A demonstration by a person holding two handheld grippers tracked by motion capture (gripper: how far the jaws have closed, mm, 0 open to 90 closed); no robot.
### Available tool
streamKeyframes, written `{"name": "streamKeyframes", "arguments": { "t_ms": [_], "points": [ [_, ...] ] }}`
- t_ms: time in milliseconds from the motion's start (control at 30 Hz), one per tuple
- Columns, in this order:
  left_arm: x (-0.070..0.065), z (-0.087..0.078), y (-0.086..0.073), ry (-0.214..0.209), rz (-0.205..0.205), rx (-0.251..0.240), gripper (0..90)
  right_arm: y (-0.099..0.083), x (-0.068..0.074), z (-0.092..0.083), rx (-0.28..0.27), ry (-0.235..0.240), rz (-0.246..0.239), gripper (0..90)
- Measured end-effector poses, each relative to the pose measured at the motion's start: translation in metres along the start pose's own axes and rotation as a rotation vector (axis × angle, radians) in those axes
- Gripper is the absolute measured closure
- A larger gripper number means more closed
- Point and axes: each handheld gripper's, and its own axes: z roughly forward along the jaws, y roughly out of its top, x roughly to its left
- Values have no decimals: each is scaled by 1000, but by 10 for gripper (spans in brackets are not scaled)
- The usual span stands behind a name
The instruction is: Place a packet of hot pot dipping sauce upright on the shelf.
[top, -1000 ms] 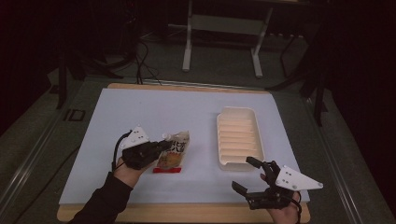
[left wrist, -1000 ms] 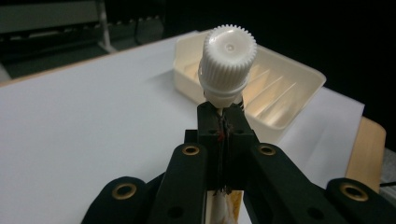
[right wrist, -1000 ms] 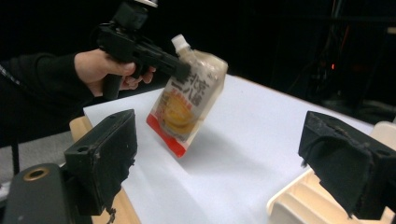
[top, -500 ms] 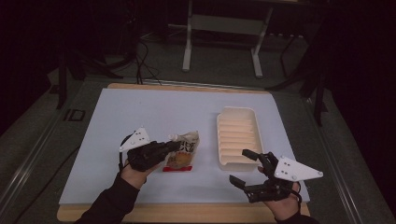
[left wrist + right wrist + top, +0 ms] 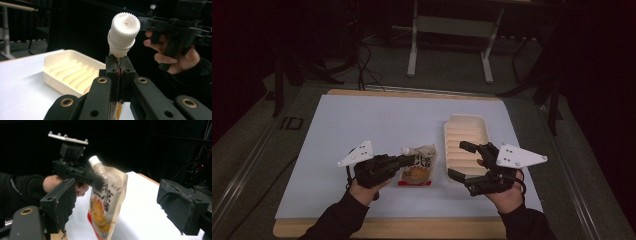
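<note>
Left gripper view: ridged white cap (image 5: 124, 29) above pinching left claw (image 5: 120, 72).

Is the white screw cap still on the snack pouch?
Yes, the ribbed white screw cap sits on the spout just above the left gripper's shut jaws.

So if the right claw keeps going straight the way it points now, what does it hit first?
Most likely the spouted pouch held up by the left claw. In the right gripper view the pouch hangs between the right claw's open jaws, ahead of them. How far ahead is hard to judge.
</note>
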Motion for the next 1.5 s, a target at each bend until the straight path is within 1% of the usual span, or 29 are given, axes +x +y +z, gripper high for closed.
{"name": "streamKeyframes", "arguments": {
  "t_ms": [67, 167, 200, 233, 300, 333, 367, 467, 500, 533, 567, 600, 633, 667, 700, 733, 800, 833, 900, 967, 1033, 1067, 1133, 1233, 1267, 1367, 1433, 1467, 1500],
  "points": [
    [-1, 2, 0, -11, 3, -6, 887, 2, -2, 4, 5, 16, 3, 176],
    [-2, 3, 0, -16, 6, -5, 888, 4, -2, 8, 4, 22, 3, 176],
    [-5, 6, -1, -27, 8, -16, 888, 4, -2, 8, 4, 22, 3, 176],
    [-6, 7, -2, -33, 14, -26, 888, 5, -2, 13, 7, 32, 5, 178],
    [-8, 9, -2, -45, 14, -34, 888, 5, -2, 17, 15, 46, 12, 181],
    [-9, 10, -2, -48, 20, -40, 888, 5, -2, 18, 18, 46, 8, 224],
    [-9, 11, -2, -51, 23, -39, 888, 5, -2, 20, 24, 61, 5, 251],
    [-12, 14, -3, -63, 27, -49, 888, 5, 0, 24, 36, 50, -12, 256],
    [-12, 14, -3, -65, 35, -51, 888, 5, 0, 25, 40, 37, -13, 282],
    [-13, 15, -3, -64, 40, -50, 888, 4, -1, 26, 49, 41, -4, 320],
    [-13, 15, -3, -68, 38, -52, 888, 4, -2, 27, 59, 38, 0, 328],
    [-14, 16, -3, -65, 41, -54, 888, 4, -2, 28, 62, 33, -1, 362],
    [-14, 16, -4, -68, 40, -58, 888, 3, -3, 28, 69, 44, 4, 417],
    [-14, 16, -3, -75, 35, -58, 887, 3, -3, 28, 73, 49, 5, 441],
    [-14, 16, -3, -65, 44, -59, 887, 3, -3, 28, 79, 43, 0, 494],
    [-14, 16, -3, -72, 41, -61, 887, 3, -3, 28, 93, 53, -7, 530],
    [-15, 16, -3, -69, 42, -61, 887, 3, -2, 29, 107, 62, -10, 566],
    [-15, 16, -3, -75, 40, -62, 887, 3, -2, 30, 115, 67, -9, 573],
    [-16, 16, -3, -72, 48, -60, 887, 4, -1, 30, 117, 63, -16, 637],
    [-16, 16, -3, -75, 44, -62, 887, 4, -2, 29, 117, 55, -20, 696],
    [-16, 16, -3, -81, 43, -63, 887, 5, -3, 28, 121, 69, -6, 723],
    [-16, 16, -2, -79, 44, -62, 887, 6, -3, 28, 120, 63, -12, 775],
    [-16, 16, -2, -90, 39, -63, 887, 7, -2, 28, 129, 81, -18, 838],
    [-15, 16, -3, -94, 36, -60, 886, 9, 0, 29, 140, 81, -33, 877],
    [-14, 15, -3, -94, 42, -59, 886, 10, -1, 29, 145, 86, -33, 881],
    [-14, 14, -4, -101, 43, -52, 884, 10, -1, 30, 153, 96, -29, 888],
    [-14, 14, -3, -103, 53, -50, 880, 10, -2, 31, 152, 109, -22, 891],
    [-13, 13, -2, -112, 51, -52, 876, 10, -2, 31, 150, 114, -20, 891],
    [-13, 12, -1, -107, 62, -52, 867, 10, -2, 31, 148, 118, -14, 892]
  ]
}}
